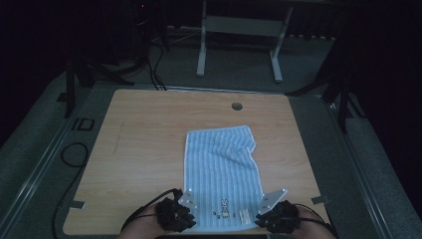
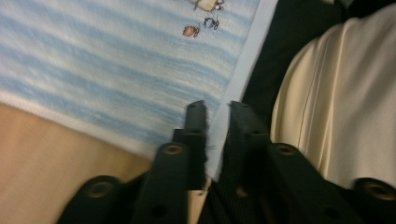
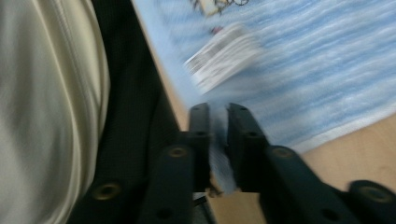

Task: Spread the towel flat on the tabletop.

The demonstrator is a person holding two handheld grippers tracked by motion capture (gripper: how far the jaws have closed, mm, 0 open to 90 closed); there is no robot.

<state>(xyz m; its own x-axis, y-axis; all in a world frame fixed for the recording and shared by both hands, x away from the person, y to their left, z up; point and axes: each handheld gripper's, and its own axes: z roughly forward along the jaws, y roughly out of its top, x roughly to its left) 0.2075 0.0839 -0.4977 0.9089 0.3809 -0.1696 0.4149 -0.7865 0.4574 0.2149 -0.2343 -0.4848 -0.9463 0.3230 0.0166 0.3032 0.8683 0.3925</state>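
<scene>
A blue-and-white striped towel (image 1: pixel 221 164) lies flat on the wooden table (image 1: pixel 144 134), long side running away from me, its far right corner rumpled. A small embroidered figure (image 1: pixel 225 206) and a white label (image 3: pixel 224 56) sit near its near edge. My left gripper (image 1: pixel 188 215) is at the near left corner. In the left gripper view (image 2: pixel 217 109) the jaws stand slightly apart with the towel's (image 2: pixel 116 60) white hem in the gap. My right gripper (image 1: pixel 263 216) is at the near right corner. Its jaws (image 3: pixel 218 109) also stand slightly apart around the towel's (image 3: pixel 317 60) blurred edge.
A round cable hole (image 1: pixel 237 106) is in the table near its far edge. A person's cream garment (image 2: pixel 336 102) is close behind the near table edge. A white desk frame (image 1: pixel 239 30) stands on the floor beyond the table. Cables (image 1: pixel 74 154) trail at the left.
</scene>
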